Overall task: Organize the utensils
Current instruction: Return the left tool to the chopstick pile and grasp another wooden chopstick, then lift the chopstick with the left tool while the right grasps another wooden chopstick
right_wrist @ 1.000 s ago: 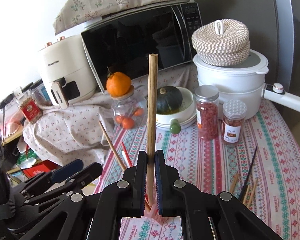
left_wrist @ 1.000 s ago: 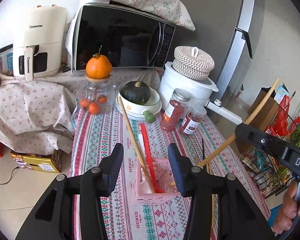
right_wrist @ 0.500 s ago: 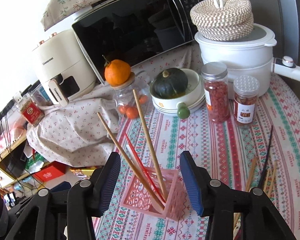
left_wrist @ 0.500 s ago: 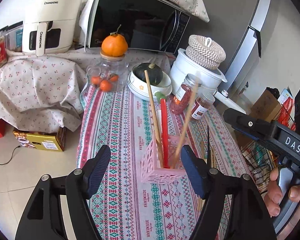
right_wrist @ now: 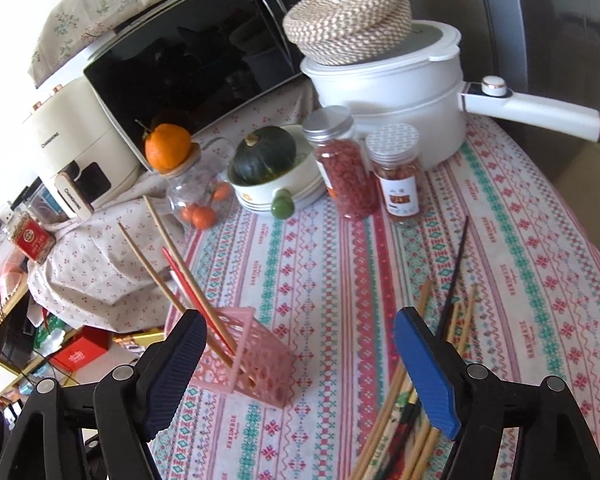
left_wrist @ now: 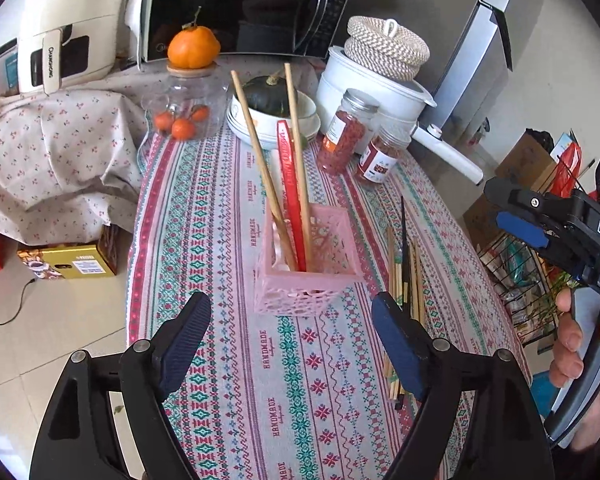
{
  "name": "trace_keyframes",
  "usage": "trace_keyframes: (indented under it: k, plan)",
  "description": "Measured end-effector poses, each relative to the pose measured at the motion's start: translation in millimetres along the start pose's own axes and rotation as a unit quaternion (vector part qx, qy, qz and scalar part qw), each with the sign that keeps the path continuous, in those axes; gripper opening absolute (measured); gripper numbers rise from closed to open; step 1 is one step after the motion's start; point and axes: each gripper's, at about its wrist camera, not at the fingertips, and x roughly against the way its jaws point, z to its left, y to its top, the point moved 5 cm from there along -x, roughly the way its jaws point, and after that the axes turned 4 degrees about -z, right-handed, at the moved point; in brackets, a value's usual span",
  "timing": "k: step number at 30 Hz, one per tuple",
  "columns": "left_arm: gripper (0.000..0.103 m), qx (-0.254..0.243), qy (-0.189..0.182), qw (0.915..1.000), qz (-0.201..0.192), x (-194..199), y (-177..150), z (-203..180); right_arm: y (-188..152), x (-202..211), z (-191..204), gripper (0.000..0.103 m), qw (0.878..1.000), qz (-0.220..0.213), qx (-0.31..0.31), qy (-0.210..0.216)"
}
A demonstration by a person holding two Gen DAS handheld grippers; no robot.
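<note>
Pink lattice basket (left_wrist: 306, 258) sits centre frame in the left wrist view, lower left in the right wrist view (right_wrist: 246, 354). It holds two bamboo chopsticks (left_wrist: 298, 136) and a red utensil (left_wrist: 290, 184), all leaning toward the upper part of the frame, resting on the basket's rim, so it works as the upright holder. The loose chopstick pile (right_wrist: 424, 384) lies flat on the patterned tablecloth (left_wrist: 228, 184) just right of the basket, w/ one black chopstick (right_wrist: 454, 276) among the bamboo ones. I judge those are what's left to sort.

My left gripper (left_wrist: 290, 350) hangs bottom centre w/ jaws wide, nothing between them, lined up on the basket, prob to steady it. My right gripper (right_wrist: 300, 372) is also spread wide and empty, its right pad over the pile, so I reckon that's the next pick.

Further out, upper frame: goji jar (right_wrist: 346, 168), smaller jar (right_wrist: 398, 174), dark squash (right_wrist: 264, 154) in a bowl, white pot (right_wrist: 392, 88), microwave (left_wrist: 236, 8). All well apart from the basket, no obstruction.
</note>
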Motion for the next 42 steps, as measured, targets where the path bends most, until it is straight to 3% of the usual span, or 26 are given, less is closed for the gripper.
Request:
trace_keyframes:
  k: [15,22,32,35,37,40,42]
  plan:
    - [0.085,-0.068,-0.02,0.9962,0.051,-33,-23,-77,-24,11,-86,0.085,0.995,0.055,-0.007,-0.078]
    - [0.085,-0.109,-0.007,0.9917,0.067,-56,-31,-112,-29,17,-115,0.085,0.993,0.068,-0.013,-0.098]
    - [0.084,-0.13,0.01,0.9862,0.102,-113,-23,-154,-33,10,-166,0.085,0.986,0.089,-0.04,-0.136]
    - [0.074,-0.139,0.021,0.9845,0.104,-135,-12,-163,-35,5,-175,0.085,0.985,0.098,-0.045,-0.138]
    - [0.056,-0.138,0.024,0.9838,0.111,-152,-4,-167,-35,0,-180,0.085,0.984,0.103,-0.044,-0.141]
    - [0.038,-0.121,0.025,0.9841,0.128,-180,8,-168,-37,-6,-186,0.085,0.983,0.112,-0.044,-0.14]
    - [0.031,-0.116,0.031,0.9835,0.135,-196,14,-168,-37,-8,-189,0.085,0.983,0.116,-0.047,-0.138]
